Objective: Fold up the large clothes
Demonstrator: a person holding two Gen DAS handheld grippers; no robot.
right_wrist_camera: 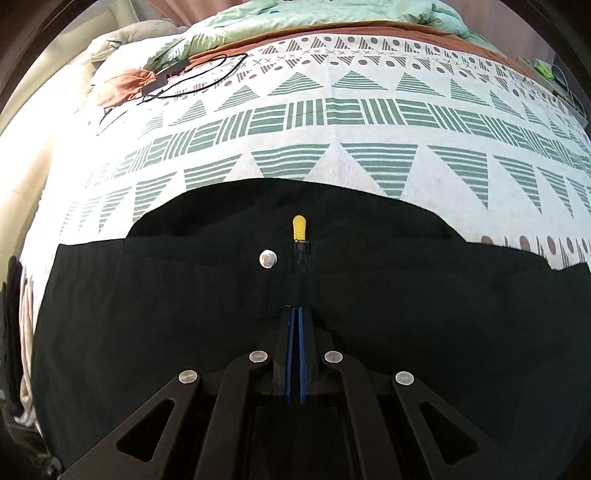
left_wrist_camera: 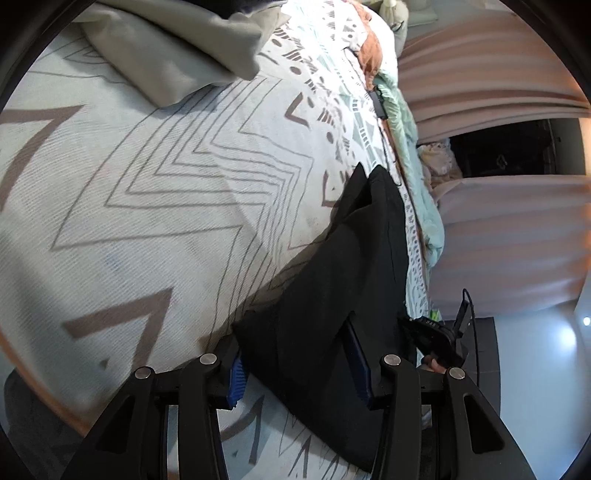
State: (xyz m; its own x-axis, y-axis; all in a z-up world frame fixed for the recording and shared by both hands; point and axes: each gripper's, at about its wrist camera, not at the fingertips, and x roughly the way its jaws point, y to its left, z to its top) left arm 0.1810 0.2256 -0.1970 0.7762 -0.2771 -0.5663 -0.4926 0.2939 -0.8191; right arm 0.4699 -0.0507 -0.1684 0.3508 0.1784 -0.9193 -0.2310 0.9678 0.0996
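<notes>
Bedding came first: a wide white woven bedspread printed with green striped triangles and grey zigzags covered the bed, with a crumpled mint-green quilt along its far edge and a beige cushion-like bundle off to one side in the left wrist view. On this bedspread lay the task's thing, a large black pair of trousers, spread flat near the near edge. In the right wrist view the waistband ran across the picture from side to side, with a round silver button and a small yellow zip pull near its middle. From the left wrist view I judged that the long axis ran away along the bed towards the quilt, though the far ends of the legs were not clear.

The left gripper had a bunched fold of the black cloth between its blue pads; its jaws stood partly apart around that fold, apparently grasping it. The right gripper had its jaws clenched together over the cloth below the fly; whether any fabric was pinched I could not tell.

For a good fold, I judged that both holds should be secure and level before lifting, the cloth kept taut between the 2 grippers, and the edges laid square.
</notes>
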